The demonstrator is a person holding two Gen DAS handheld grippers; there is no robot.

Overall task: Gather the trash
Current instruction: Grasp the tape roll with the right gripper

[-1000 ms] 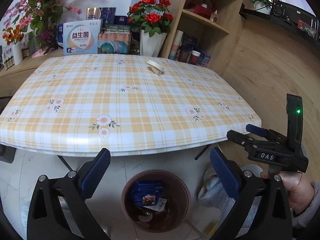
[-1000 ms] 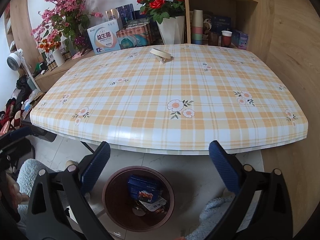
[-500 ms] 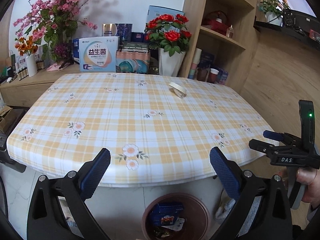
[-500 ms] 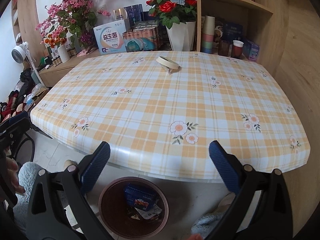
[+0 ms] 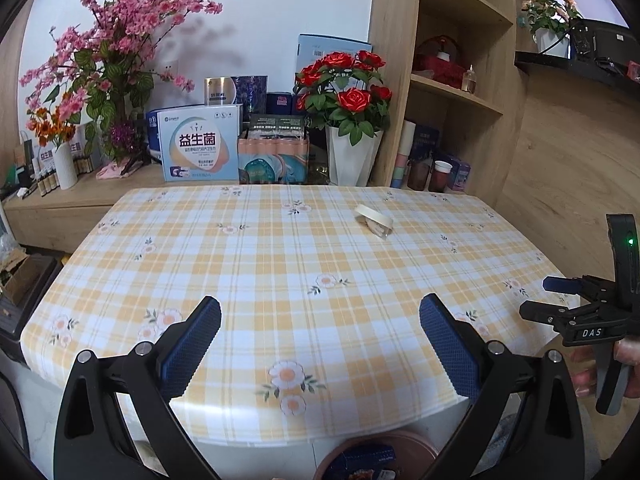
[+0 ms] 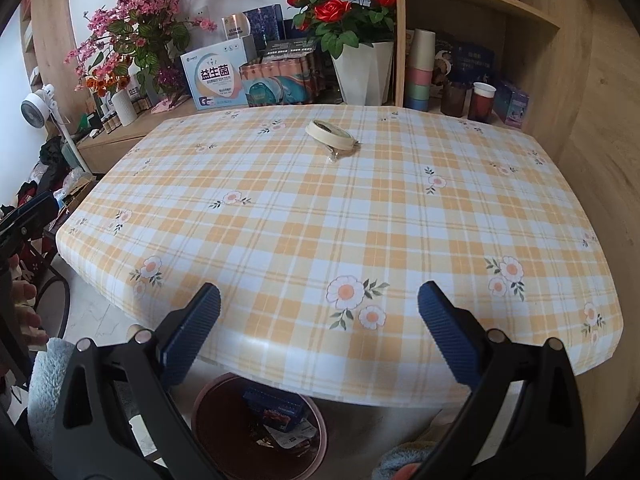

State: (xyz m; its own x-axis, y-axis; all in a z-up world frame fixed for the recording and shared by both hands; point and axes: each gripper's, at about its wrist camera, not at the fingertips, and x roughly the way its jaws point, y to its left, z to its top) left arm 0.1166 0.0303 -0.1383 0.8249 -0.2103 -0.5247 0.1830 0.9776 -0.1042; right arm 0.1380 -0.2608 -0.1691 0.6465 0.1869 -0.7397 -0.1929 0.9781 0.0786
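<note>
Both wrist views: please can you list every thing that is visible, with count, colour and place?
Table: one, yellow-and-white check cloth with flowers, centre.
Tape roll: one, cream, far part of the table, small clear scrap beside it.
Trash bin: one, brown, on the floor below the near table edge, blue box and papers inside.
Rose pot: one, white, red roses, behind the table.
Pink blossom branches: one bunch, back left.
Light blue box: one, behind the table.
Stacked cups: pastel, on the shelf.
Left gripper: fingers open, blue pads.
Right gripper: fingers open, blue pads.
</note>
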